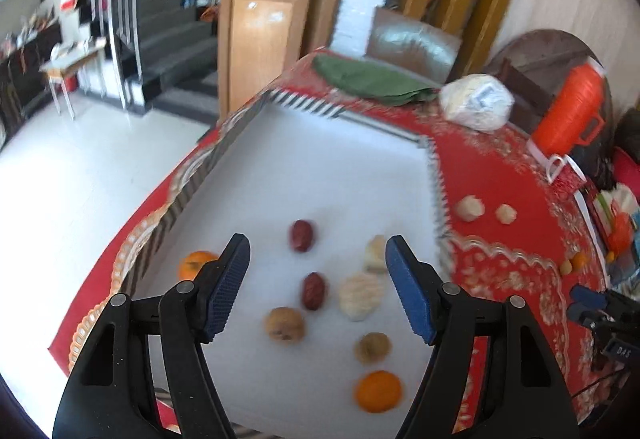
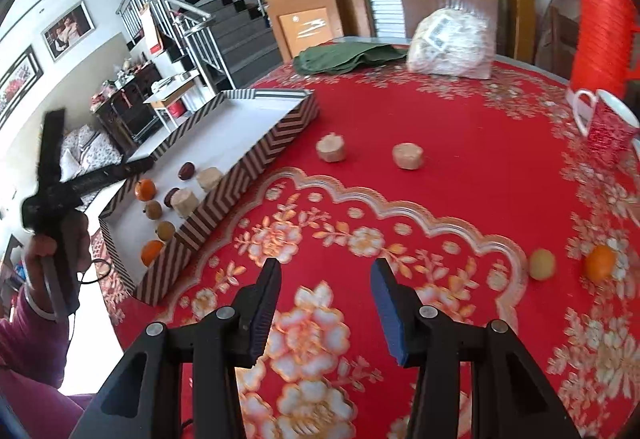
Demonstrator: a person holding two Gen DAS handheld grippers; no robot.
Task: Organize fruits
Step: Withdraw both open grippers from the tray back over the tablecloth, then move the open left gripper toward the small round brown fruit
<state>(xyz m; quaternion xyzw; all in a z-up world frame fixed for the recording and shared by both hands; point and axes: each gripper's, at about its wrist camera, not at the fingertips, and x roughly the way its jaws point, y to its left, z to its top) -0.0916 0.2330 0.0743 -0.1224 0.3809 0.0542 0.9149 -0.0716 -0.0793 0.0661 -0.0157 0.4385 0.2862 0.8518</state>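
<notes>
Left gripper (image 1: pixel 318 289) hangs over the tray (image 2: pixel 256 169), jaws wide apart and holding nothing. Inside the tray, going left to right in the left wrist view: an orange (image 1: pixel 195 263) at the tray's left wall, partly behind the left finger; two dark red dates (image 1: pixel 301 235) (image 1: pixel 313 291) mid-tray; a brown fruit (image 1: pixel 285 323) just below the lower date; two pale chunks (image 1: pixel 361 295) (image 1: pixel 375 254) to the dates' right; another brown fruit (image 1: pixel 373 347) and a second orange (image 1: pixel 378 391) nearest the camera. Off the tray's right wall, on the red cloth (image 2: pixel 460 175), sit two more pale chunks (image 2: pixel 330 148) (image 2: pixel 407 155), well apart from each other. Right gripper (image 2: pixel 325 297) hovers above the cloth right of the tray, jaws open and empty. Far right of the tray, a yellowish fruit (image 2: pixel 542 263) and an orange (image 2: pixel 600 262) rest near each other on the cloth.
</notes>
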